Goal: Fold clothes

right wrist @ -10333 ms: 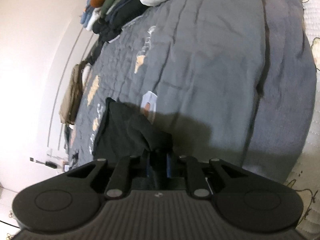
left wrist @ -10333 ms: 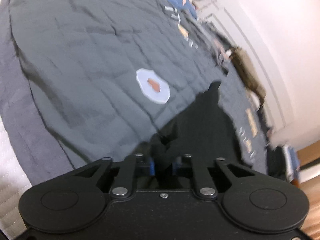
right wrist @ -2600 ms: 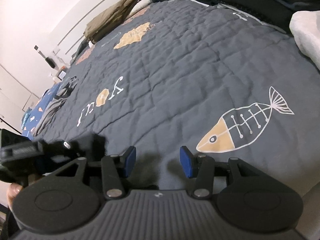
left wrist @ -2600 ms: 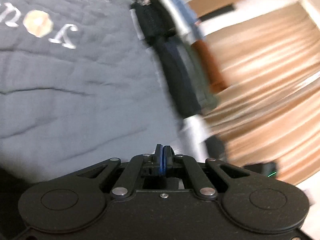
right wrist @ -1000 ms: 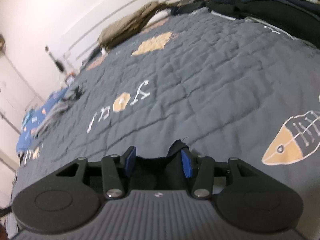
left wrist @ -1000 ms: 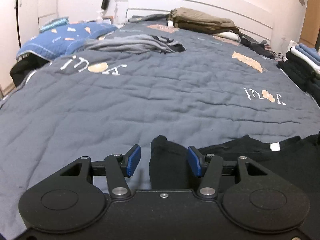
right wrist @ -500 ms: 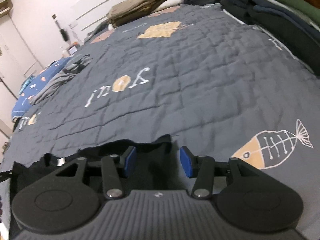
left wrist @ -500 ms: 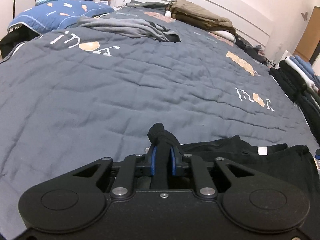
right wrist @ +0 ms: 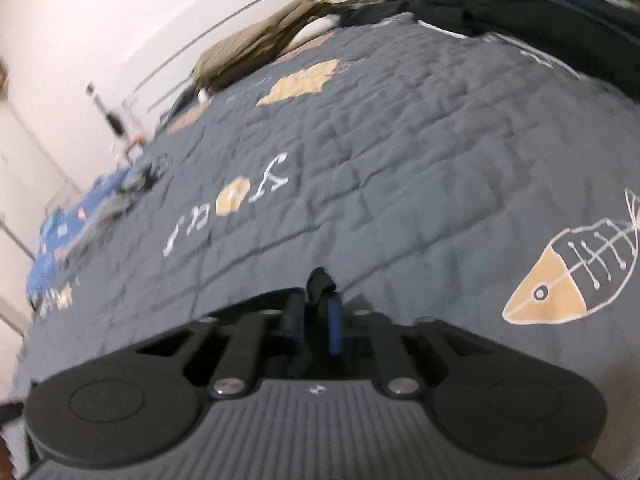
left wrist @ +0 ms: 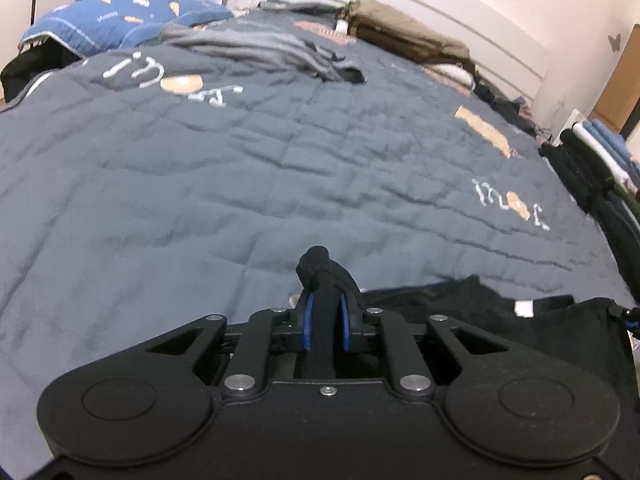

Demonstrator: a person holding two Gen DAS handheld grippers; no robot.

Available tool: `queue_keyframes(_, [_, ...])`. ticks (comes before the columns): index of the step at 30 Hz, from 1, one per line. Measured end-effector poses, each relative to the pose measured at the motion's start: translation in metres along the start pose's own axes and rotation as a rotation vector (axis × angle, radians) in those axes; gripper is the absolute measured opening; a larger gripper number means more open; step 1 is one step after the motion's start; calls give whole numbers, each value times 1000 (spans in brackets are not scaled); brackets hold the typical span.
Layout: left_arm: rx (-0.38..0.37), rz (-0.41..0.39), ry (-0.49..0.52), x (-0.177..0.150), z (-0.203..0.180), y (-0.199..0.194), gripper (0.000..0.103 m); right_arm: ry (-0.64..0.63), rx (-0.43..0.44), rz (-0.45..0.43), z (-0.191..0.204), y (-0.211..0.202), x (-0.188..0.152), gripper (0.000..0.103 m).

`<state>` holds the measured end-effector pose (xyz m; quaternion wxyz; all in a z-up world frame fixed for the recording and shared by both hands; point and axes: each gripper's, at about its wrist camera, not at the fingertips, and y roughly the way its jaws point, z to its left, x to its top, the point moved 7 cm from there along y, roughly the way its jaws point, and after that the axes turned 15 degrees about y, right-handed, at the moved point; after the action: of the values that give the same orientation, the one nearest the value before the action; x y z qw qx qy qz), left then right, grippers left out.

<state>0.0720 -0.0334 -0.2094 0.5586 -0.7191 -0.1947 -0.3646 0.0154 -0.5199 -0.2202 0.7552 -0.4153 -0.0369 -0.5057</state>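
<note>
A black T-shirt [left wrist: 472, 304] with a white neck label lies at the near edge of a dark grey quilted bedspread [left wrist: 280, 168]. My left gripper [left wrist: 325, 312] is shut on a bunched corner of the shirt, which sticks up between the blue pads. In the right wrist view my right gripper [right wrist: 316, 312] is shut on another bunched black corner of the T-shirt [right wrist: 319, 280]; the rest of the shirt is hidden below the gripper body. That view is blurred by motion.
Stacks of folded dark clothes [left wrist: 600, 176] stand along the right side of the bed. A crumpled grey garment [left wrist: 272, 50], an olive folded garment [left wrist: 400, 36] and a blue patterned pillow [left wrist: 120, 16] lie at the far end. The bedspread [right wrist: 400, 152] bears fish and letter prints.
Half a second ago my right gripper stood open over the shirt's edge; now it has shut on the fabric. The left gripper stays shut on its corner, having closed a second ago.
</note>
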Motion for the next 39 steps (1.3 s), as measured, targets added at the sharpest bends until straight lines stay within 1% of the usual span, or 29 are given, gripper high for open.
queue_keyframes(4, [-11, -94, 18, 14, -4, -15, 6, 49, 37, -32, 1, -1, 3, 8])
queue_keyframes(7, [-22, -172, 16, 27, -7, -25, 6, 77, 76, -73, 4, -8, 11, 8])
queue_keyframes(9, [-20, -204, 21, 35, -9, -27, 6, 83, 95, -105, 7, -12, 16, 8])
queue_keyframes(11, [-15, -197, 42, 39, -9, -20, 6, 74, 85, -126, 8, -12, 18, 8])
queue_keyframes(14, [-3, -143, 66, 35, -8, 2, 6, 49, 38, -120, 2, -1, 12, 8])
queue_keyframes(16, [21, -95, 72, 25, -6, 16, 7, 31, -6, -109, -5, 10, 6, 10])
queue_keyframes(17, [38, -75, 75, 20, -4, 21, 11, 22, -25, -94, -7, 15, 3, 10])
queue_keyframes(18, [54, -39, 85, 14, -3, 27, 11, 13, -45, -78, -9, 20, -1, 11])
queue_keyframes(20, [75, -15, 99, 8, 1, 32, 20, -15, -72, -72, -9, 22, -2, 12])
queue_keyframes(21, [83, -25, 84, 10, 5, 28, 24, -28, -78, -72, -8, 19, -1, 16])
queue_keyframes(22, [89, -40, 64, 13, 9, 24, 30, -42, -84, -72, -6, 17, 1, 19])
queue_keyframes(23, [95, -54, 43, 15, 14, 19, 34, -48, -96, -80, -6, 12, 4, 27])
queue_keyframes(24, [102, -68, 23, 18, 18, 15, 36, -53, -109, -98, -6, 5, 8, 36])
queue_keyframes(26, [115, -97, -18, 23, 27, 6, 37, -56, -134, -132, -7, -9, 17, 41])
queue_keyframes(28, [108, -120, -50, 27, 29, -4, 38, -61, -144, -153, -7, -23, 25, 42])
queue_keyframes(30, [102, -127, -56, 26, 25, -14, 40, -72, -153, -162, -3, -35, 28, 43])
queue_keyframes(32, [88, -128, -55, 24, 15, -24, 42, -92, -141, -144, 6, -43, 23, 44])
queue_keyframes(34, [62, -126, -50, 20, 3, -34, 44, -124, -132, -111, 19, -50, 10, 44])
queue_keyframes(37, [29, -135, -32, 15, -18, -49, 47, -173, -90, -54, 42, -60, -18, 45])
queue_keyframes(39, [3, -137, -37, 6, -29, -60, 48, -200, -62, -26, 56, -66, -41, 45])
